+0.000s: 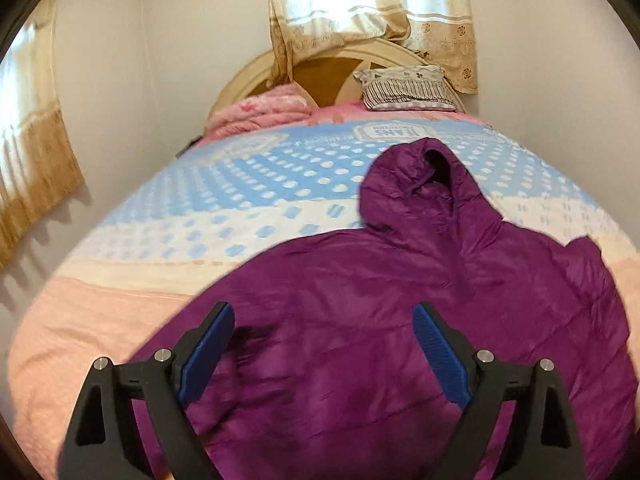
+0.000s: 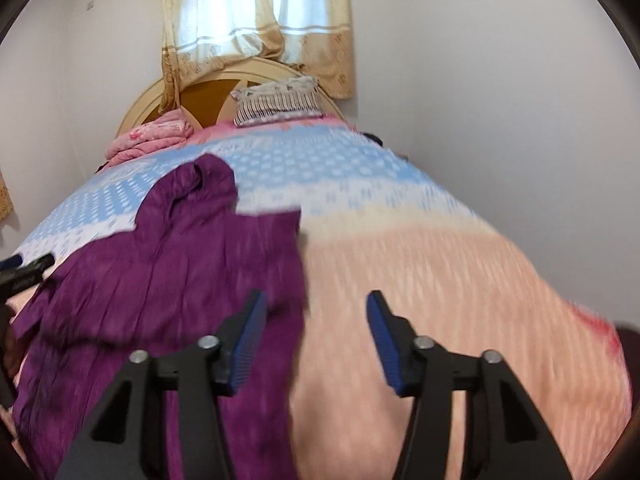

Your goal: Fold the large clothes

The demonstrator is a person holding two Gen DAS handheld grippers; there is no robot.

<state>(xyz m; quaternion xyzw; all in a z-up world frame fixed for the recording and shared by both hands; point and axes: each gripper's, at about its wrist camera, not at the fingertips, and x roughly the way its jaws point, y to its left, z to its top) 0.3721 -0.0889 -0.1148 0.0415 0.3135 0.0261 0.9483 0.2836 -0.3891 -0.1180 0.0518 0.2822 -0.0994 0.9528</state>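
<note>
A purple hooded puffer jacket (image 1: 380, 280) lies spread on the bed, its hood (image 1: 424, 176) pointing toward the headboard. My left gripper (image 1: 324, 310) hovers over the jacket's lower body, jaws wide open, nothing between the blue pads. In the right wrist view the jacket (image 2: 180, 260) fills the left half, with its right edge running down the middle. My right gripper (image 2: 317, 295) hangs over that edge, jaws apart and empty, the left pad over purple cloth and the right pad over the bedspread. The left gripper's black tip (image 2: 28, 268) shows at the far left.
The bedspread (image 1: 240, 200) is blue-dotted toward the head and peach (image 2: 440, 260) toward the foot. A striped pillow (image 1: 404, 88) and a folded pink blanket (image 1: 260, 114) lie by the round headboard (image 1: 328, 72). Curtains (image 1: 372, 12) hang behind; white walls close both sides.
</note>
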